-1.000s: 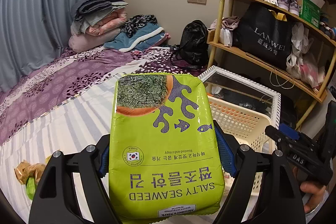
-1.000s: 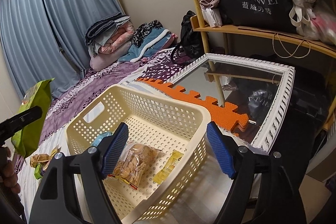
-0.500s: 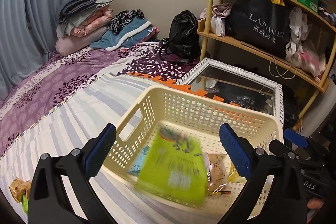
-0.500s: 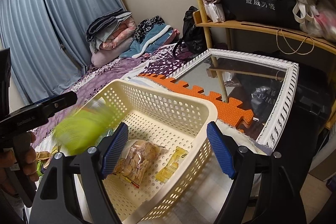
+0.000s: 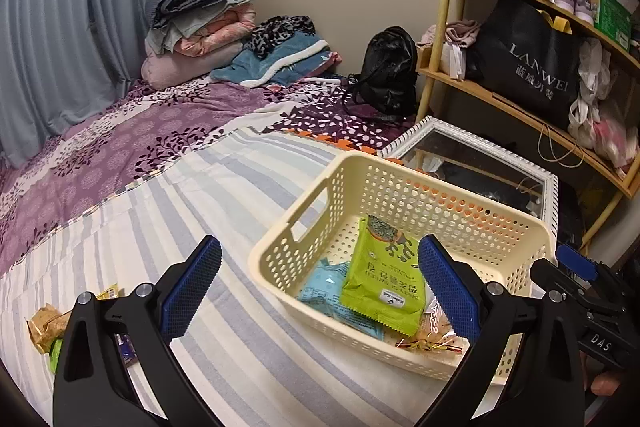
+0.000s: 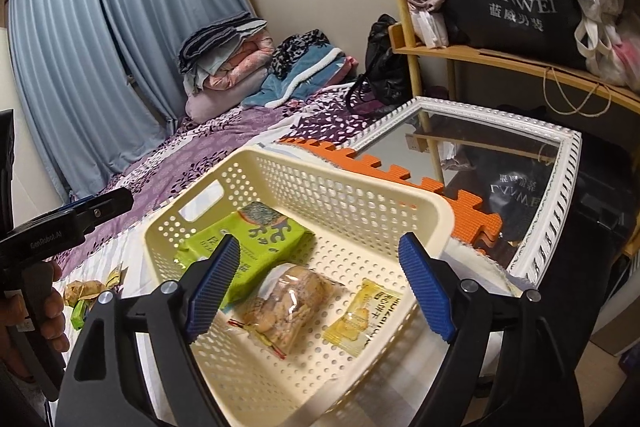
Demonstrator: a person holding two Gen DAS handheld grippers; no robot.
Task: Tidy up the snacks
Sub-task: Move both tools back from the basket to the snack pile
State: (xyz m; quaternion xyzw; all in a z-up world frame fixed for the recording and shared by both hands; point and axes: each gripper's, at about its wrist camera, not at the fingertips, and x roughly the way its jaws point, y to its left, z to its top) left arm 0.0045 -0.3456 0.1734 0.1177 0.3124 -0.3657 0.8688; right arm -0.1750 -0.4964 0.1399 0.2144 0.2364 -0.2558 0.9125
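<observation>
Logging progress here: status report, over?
Left gripper open, empty. Right gripper open, empty. Seaweed pack in basket. Loose snacks on bed.

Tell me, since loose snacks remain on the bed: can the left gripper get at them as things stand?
Probably yes. The left gripper is open and holds nothing, and the loose snacks lie uncovered on the striped sheet just to its left.

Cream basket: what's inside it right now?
In the cream basket: green seaweed pack overlapping a blue packet, a clear cookie bag, a yellow sachet. Anything beneath them is hidden.
</observation>
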